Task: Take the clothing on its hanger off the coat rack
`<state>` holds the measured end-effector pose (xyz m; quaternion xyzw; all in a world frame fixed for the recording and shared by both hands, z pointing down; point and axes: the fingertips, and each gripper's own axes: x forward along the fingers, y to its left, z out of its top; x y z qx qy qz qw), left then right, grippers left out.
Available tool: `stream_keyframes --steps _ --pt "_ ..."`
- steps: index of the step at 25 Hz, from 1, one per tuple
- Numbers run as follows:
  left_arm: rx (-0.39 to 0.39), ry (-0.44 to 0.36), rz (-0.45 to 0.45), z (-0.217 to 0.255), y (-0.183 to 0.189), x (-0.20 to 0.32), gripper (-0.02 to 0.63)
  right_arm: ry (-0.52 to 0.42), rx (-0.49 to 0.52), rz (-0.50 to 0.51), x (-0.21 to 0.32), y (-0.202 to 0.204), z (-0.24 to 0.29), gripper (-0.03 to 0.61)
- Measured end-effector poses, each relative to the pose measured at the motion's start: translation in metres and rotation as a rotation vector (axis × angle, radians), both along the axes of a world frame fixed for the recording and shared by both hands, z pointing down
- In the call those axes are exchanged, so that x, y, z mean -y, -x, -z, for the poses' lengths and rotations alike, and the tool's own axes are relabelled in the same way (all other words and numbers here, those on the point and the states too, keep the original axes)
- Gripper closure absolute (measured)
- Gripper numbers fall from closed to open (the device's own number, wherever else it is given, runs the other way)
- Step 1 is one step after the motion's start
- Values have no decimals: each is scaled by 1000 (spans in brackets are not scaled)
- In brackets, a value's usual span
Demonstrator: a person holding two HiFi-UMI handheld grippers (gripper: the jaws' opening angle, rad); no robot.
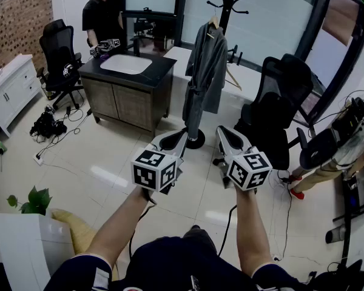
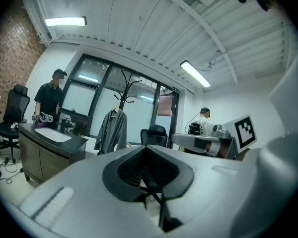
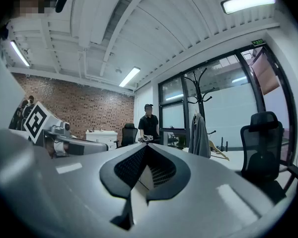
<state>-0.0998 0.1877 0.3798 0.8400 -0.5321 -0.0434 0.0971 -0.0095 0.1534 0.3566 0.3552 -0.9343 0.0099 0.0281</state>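
Note:
A grey robe [image 1: 205, 71] hangs on a wooden hanger from the black coat rack [image 1: 228, 5], across the floor from me. My left gripper [image 1: 181, 133] and right gripper [image 1: 223, 130] are held side by side at arm's length, short of the rack's base, both shut and empty. In the left gripper view the robe [image 2: 111, 132] shows far off beyond the shut gripper [image 2: 148, 148]. The right gripper view shows the robe [image 3: 200, 135] on the rack [image 3: 197, 83], to the right of the shut gripper [image 3: 145, 147].
A dark sink cabinet [image 1: 126, 96] stands left of the rack with a person [image 1: 103, 14] behind it. A black office chair [image 1: 279, 102] sits right of the rack. A spare hanger [image 1: 232, 77] lies on the white table. Another person [image 1: 346, 138] sits at far right. Cables [image 1: 48, 126] lie on the floor.

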Motion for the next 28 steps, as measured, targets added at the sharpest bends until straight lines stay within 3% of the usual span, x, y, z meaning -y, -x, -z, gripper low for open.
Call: stream_keyframes --steps 14,28 --pt "-5 -13 23 5 21 58 601 -32 -1 -20 59 6 11 577" --pt "37 -22 54 16 16 207 601 -58 21 36 211 11 23 577"
